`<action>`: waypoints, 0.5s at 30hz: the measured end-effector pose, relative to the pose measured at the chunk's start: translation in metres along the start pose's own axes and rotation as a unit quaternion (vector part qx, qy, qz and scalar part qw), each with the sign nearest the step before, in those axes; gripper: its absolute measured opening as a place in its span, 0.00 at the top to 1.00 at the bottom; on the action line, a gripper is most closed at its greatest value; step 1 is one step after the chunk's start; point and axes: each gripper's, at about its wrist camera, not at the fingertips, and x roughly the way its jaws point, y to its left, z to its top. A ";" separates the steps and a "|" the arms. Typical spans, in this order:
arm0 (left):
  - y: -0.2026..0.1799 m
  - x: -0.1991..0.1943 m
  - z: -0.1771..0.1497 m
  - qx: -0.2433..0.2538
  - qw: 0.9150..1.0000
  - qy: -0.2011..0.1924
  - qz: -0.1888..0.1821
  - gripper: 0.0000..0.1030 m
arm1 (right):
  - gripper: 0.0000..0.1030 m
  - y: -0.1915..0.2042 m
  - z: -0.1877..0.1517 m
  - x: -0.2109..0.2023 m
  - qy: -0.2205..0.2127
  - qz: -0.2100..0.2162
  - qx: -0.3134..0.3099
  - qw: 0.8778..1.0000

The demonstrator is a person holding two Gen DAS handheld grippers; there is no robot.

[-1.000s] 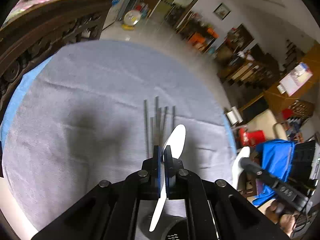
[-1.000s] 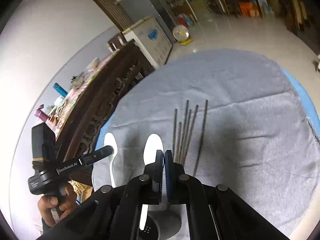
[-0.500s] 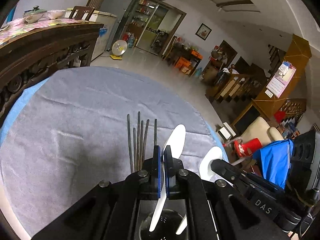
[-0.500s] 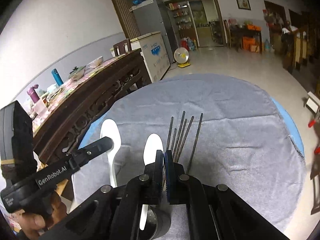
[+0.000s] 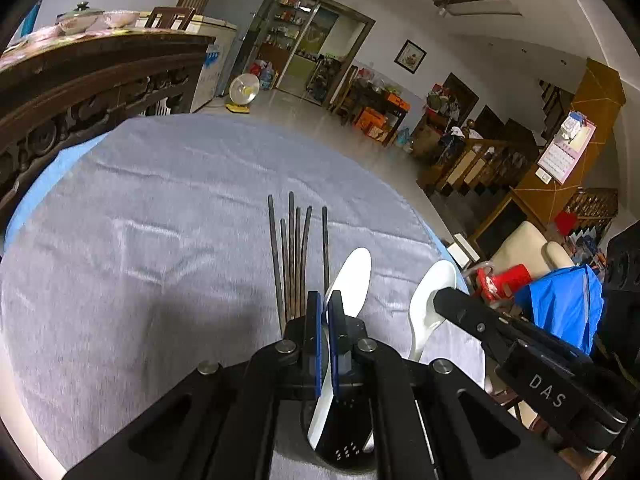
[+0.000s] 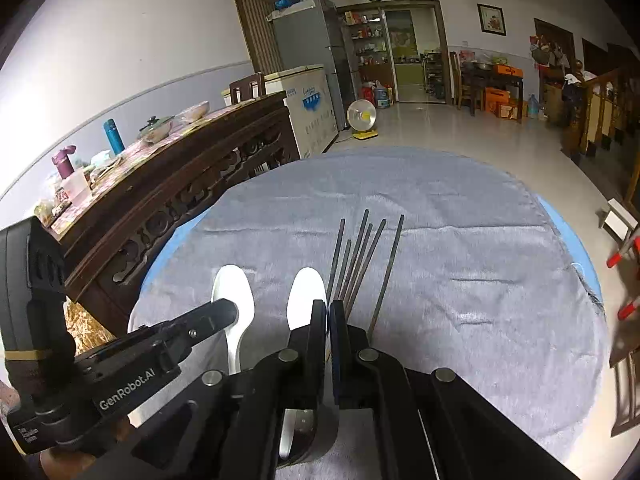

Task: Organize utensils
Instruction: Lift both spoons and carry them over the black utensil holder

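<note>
**Two white spoons going into the holder, chopsticks left on the cloth**

Over the round table (image 5: 36, 188), draped in a grey towel-like cloth (image 5: 140, 240), both claws hang side by side, tilted downward. Each one pinches a glossy white spoon edge-on by the handle. The left gripper (image 5: 324, 312) has its blue-padded jaws pressed together on the left white spoon (image 5: 352, 276), whose bowl points away across the cloth; the right gripper (image 6: 328, 316) does the same with the right white spoon (image 6: 306, 296). Both handle ends reach down toward a dark perforated utensil holder (image 5: 344, 440) close under the jaws; whether they rest inside it I cannot tell.

Just beyond lie six thin dark chopsticks (image 5: 296, 256), roughly parallel, flat on the cloth, some touching.

The spoons look smooth and stiff, ceramic or hard plastic, so likely slippery under the pads and liable to chip if dropped. A grip on the flat of the handle, as now, seems right; the rounded bowl would probably squirm out.

The chopsticks should be light and rigid but hard to lift off soft fabric. Taking them across the middle of the shaft, one or a pair at a time, looks safest, since the ends would tip.
</note>
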 end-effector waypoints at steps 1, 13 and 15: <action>0.000 0.000 -0.002 0.000 1.000 0.001 0.001 0.97 | 0.98 0.000 -0.001 -0.001 -0.001 0.000 -0.001 1.000; 0.000 -0.015 -0.017 0.002 1.000 0.012 -0.002 0.97 | 0.97 0.011 -0.021 -0.008 0.006 -0.005 -0.022 1.000; 0.001 -0.017 -0.019 -0.001 1.000 0.014 -0.002 0.97 | 0.97 0.011 -0.024 -0.008 0.008 -0.004 -0.022 1.000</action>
